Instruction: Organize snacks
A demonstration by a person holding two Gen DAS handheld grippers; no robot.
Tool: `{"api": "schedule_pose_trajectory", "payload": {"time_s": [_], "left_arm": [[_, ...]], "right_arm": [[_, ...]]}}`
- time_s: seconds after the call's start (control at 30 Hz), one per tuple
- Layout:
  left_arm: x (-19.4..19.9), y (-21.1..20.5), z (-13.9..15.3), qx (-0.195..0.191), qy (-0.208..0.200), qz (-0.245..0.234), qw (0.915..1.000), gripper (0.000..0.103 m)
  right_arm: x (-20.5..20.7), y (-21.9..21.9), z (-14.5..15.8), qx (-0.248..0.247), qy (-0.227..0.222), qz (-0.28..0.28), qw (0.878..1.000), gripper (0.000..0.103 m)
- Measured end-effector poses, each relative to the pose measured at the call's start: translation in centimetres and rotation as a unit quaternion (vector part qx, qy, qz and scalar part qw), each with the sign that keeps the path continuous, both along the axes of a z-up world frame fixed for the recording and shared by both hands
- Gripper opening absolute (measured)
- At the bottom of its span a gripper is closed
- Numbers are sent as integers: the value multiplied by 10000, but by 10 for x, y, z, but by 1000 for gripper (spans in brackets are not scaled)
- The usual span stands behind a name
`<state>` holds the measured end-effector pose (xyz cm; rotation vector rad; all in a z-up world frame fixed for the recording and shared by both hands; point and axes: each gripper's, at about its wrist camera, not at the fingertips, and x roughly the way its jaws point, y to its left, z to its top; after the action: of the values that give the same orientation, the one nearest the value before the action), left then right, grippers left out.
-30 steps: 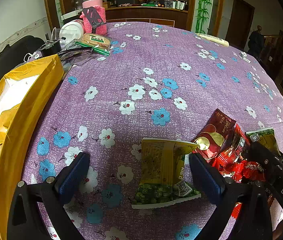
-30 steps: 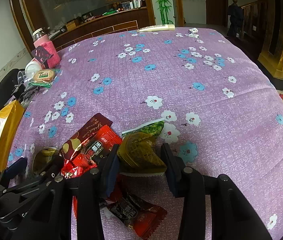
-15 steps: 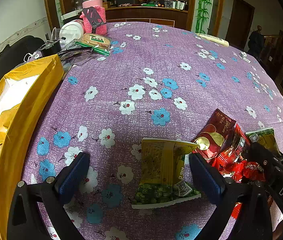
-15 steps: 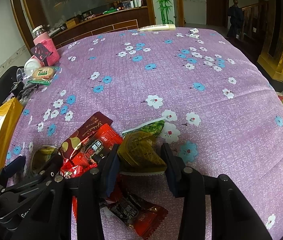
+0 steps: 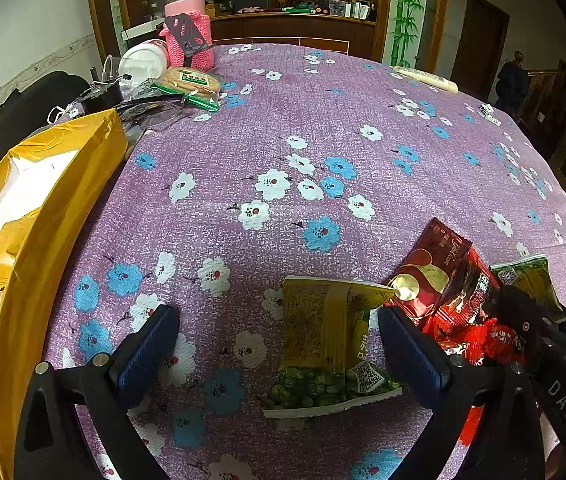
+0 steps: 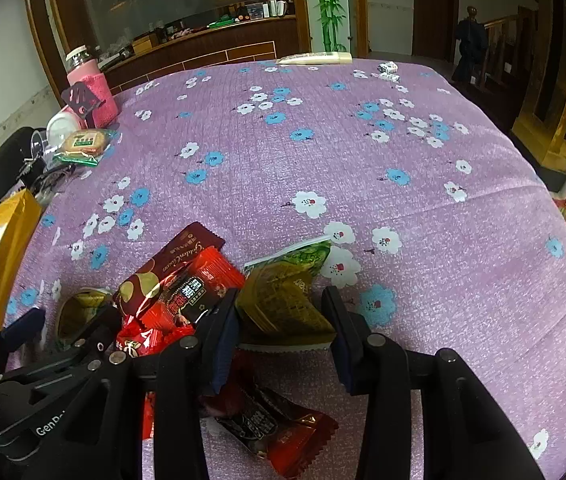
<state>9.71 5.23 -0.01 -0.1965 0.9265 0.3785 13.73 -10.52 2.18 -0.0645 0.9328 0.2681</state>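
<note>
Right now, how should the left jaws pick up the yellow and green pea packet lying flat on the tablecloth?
Take the pea packet across its narrow width, at the yellow middle band. Come straight down from above: it lies flat on the tablecloth, long axis pointing away, already between the open left gripper. The near jaw sits almost against its right edge, so shift slightly right first.

Glossy foil snack packets (image 6: 187,280) lie on a matt, coarse-woven floral tablecloth (image 6: 323,168).

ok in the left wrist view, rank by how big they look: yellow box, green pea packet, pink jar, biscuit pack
1. yellow box
2. green pea packet, though it is close to the camera
3. pink jar
4. biscuit pack

The last two are far off and look close in size, so their order is unsure.
</note>
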Motion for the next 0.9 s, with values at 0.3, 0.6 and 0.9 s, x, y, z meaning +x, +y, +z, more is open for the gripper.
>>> {"api": "schedule_pose_trajectory", "payload": {"time_s": [0.3,0.6,0.9], "left_arm": [[-7,8,2,-174,34,-1225,9923,102],[-26,-2,38,350,-693,-1603,9840,83],[-24,10,49,265,-950,-1534,9832,69]], "right_arm": [[0,1,0,-18,-8,-8,10000,37],[-7,-4,16,401,-153,42,9991,35],[-27,18,35,773,-567,641,9933,35]]}}
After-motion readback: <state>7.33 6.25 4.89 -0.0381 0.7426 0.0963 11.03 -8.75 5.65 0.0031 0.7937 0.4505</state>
